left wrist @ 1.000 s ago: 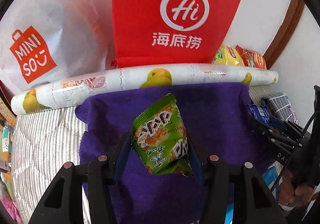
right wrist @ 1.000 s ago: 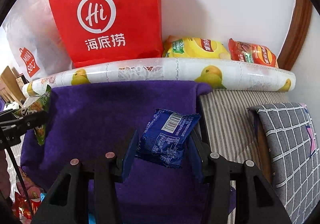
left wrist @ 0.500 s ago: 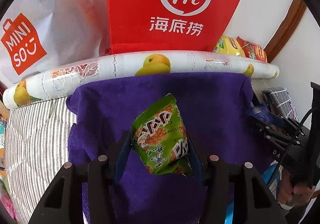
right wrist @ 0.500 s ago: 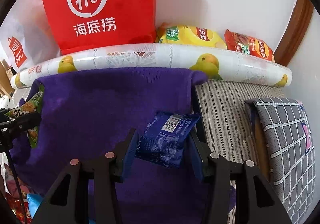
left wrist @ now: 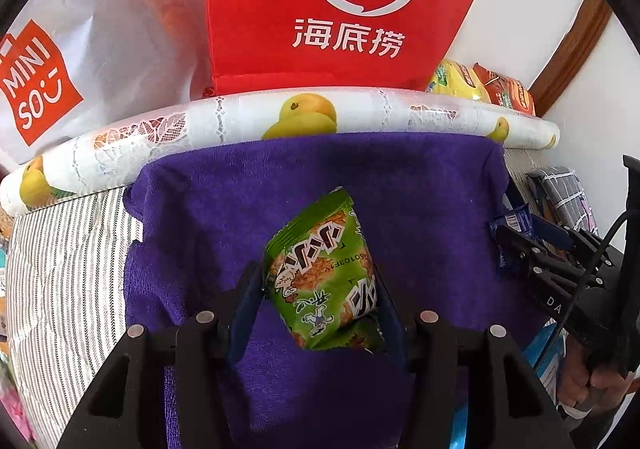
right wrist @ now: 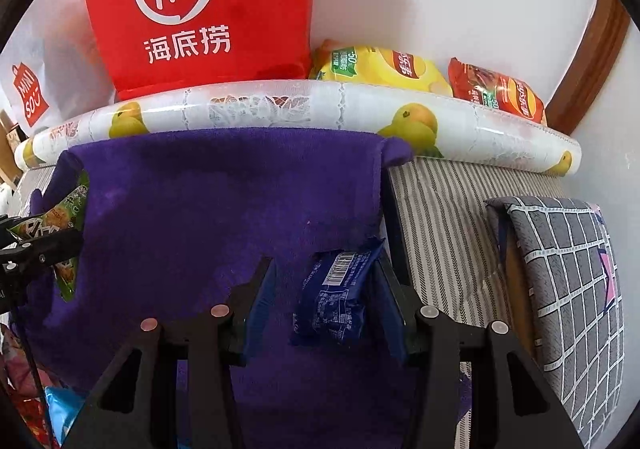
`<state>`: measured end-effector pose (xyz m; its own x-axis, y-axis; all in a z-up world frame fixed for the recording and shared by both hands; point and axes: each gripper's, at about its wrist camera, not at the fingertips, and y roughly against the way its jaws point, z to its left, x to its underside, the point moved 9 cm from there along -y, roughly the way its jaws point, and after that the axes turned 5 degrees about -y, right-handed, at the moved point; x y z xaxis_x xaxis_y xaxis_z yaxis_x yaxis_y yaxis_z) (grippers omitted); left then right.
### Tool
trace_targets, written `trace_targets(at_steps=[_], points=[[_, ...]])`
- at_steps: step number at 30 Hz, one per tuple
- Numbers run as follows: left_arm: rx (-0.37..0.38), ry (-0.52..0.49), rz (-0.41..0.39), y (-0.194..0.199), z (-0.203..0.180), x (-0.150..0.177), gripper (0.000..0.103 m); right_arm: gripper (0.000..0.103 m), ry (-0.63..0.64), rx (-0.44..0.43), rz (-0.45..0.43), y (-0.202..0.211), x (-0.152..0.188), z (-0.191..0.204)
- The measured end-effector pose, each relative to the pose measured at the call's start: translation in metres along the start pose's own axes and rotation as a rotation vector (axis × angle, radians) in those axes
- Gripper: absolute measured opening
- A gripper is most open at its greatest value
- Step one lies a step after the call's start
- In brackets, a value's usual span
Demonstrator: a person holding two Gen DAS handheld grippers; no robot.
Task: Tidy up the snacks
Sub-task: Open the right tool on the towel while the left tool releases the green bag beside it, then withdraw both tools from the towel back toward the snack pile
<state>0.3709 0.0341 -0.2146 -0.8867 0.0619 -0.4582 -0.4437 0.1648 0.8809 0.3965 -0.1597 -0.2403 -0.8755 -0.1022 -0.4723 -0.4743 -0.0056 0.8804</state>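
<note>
— Left gripper [left wrist: 320, 285]?
— Clamped on a green packet [left wrist: 320, 273], pads on both its sides, held tilted above the purple towel [left wrist: 400, 185].
— Right gripper [right wrist: 324, 289]?
— Clamped on a blue packet [right wrist: 336, 289], barcode side up, over the towel's right edge, just beside the striped cover [right wrist: 440, 217].
— Behind the towel?
— A fruit-print roll [right wrist: 280, 109] lying crosswise. Beyond it, against the wall, a red bag [right wrist: 200, 9] upright, a white bag [left wrist: 80, 49] left of it, then a yellow packet [right wrist: 380, 67] and a red packet [right wrist: 496, 89] lying side by side on the right.
— Far right?
— A checked cushion [right wrist: 568, 249] on the striped cover.
— Anything of the person?
— A hand [left wrist: 588, 377] gripping the right tool's handle, low at the edge of the left view.
</note>
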Motion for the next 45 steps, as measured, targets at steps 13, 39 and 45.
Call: trace_targets(at_steps=[13, 39, 45], points=[[-0.003, -0.006, 0.024, -0.009, -0.002, 0.001, 0.053, 0.076, 0.004, -0.026, -0.064, 0.019, -0.006, 0.002], [0.038, -0.057, -0.112, 0.056, -0.025, -0.015, 0.082, 0.077, -0.127, -0.109, -0.168, 0.105, -0.001, -0.016], [0.040, -0.070, -0.152, 0.082, -0.033, -0.016, 0.082, 0.077, -0.159, -0.105, -0.188, 0.136, 0.014, -0.027]])
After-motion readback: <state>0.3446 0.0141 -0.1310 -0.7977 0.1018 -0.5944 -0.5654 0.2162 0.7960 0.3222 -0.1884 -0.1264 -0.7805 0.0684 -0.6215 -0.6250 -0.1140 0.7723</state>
